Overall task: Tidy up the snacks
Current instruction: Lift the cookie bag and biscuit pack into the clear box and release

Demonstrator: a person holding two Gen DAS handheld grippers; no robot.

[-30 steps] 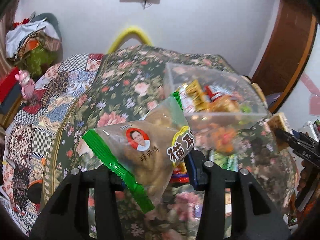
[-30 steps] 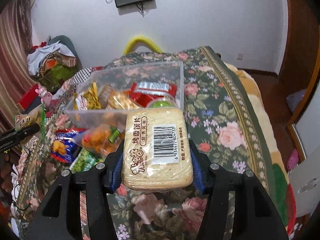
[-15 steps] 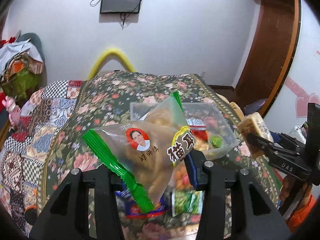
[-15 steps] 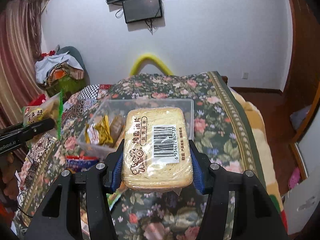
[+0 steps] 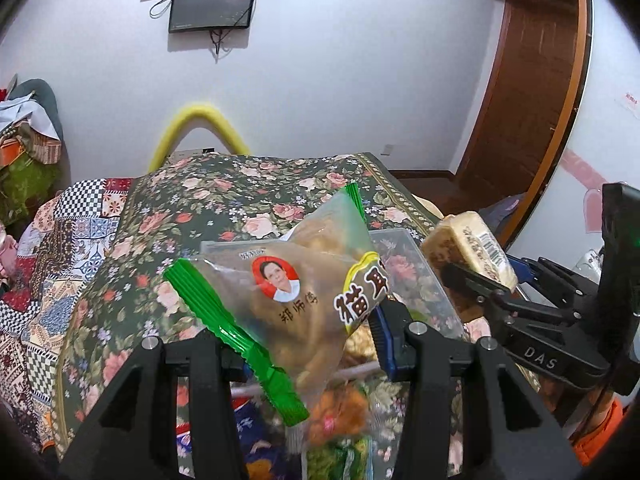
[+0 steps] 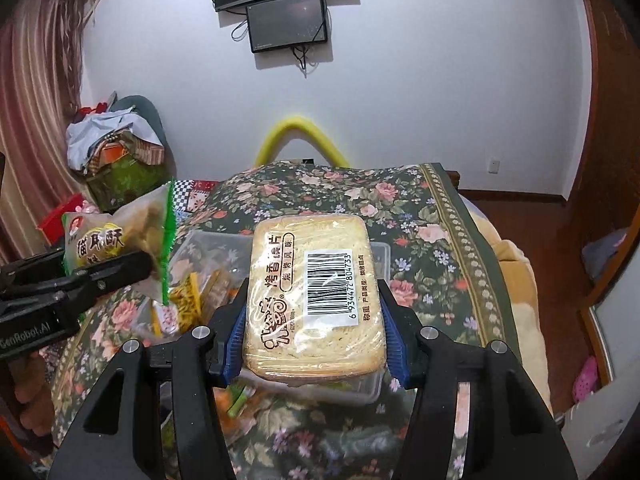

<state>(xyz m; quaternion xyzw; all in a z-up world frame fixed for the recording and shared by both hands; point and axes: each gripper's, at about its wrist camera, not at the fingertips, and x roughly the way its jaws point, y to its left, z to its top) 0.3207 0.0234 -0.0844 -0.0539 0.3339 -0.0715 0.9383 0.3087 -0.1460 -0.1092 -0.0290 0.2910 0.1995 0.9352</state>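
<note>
My left gripper (image 5: 304,344) is shut on a clear bag of brown snacks (image 5: 296,296) with green sealed edges, held up over the bed. In the right wrist view that bag (image 6: 116,240) and the left gripper (image 6: 120,268) sit at the left. My right gripper (image 6: 314,344) is shut on a wrapped pack of toast slices (image 6: 312,292) with a barcode label. The left wrist view shows this pack (image 5: 468,248) at the right. A clear plastic box (image 6: 208,248) holding several snack packets lies on the bed below and behind both packs.
Loose snack packets (image 5: 336,416) lie on the floral bed cover (image 6: 420,240) in front of the box. A yellow arch (image 6: 300,136) stands at the bed's far end under two wall screens. A clothes pile (image 6: 112,140) is at the left, a wooden door (image 5: 532,100) at the right.
Both grippers have risen with their packs, so the wall and screens fill more of each view. The box has dropped lower, behind the held packs. The two grippers are closer together.
</note>
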